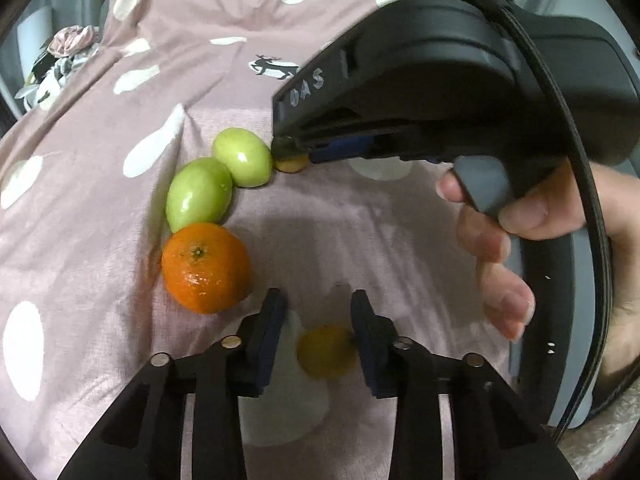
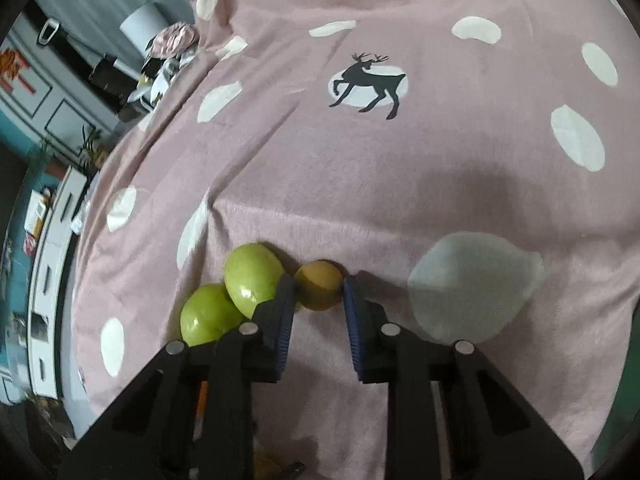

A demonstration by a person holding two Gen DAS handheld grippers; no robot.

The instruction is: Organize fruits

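Two green fruits (image 1: 218, 174), one orange (image 1: 206, 267) — two yellow fruits, each gripper pinching one.

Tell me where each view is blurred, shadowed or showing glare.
Left wrist view: the small yellow fruit between the left gripper fingers is smeared and soft; the round orange mandarin is sharp; glare spots on the two green oval fruits; strong fisheye bending at the rim.
Right wrist view: a broad soft shadow on the pink dotted blanket; the small yellow-brown fruit at the right gripper is fairly sharp.

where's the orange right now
In the left wrist view the orange lies on the pink spotted blanket, left of the left gripper, touching the nearer green fruit.
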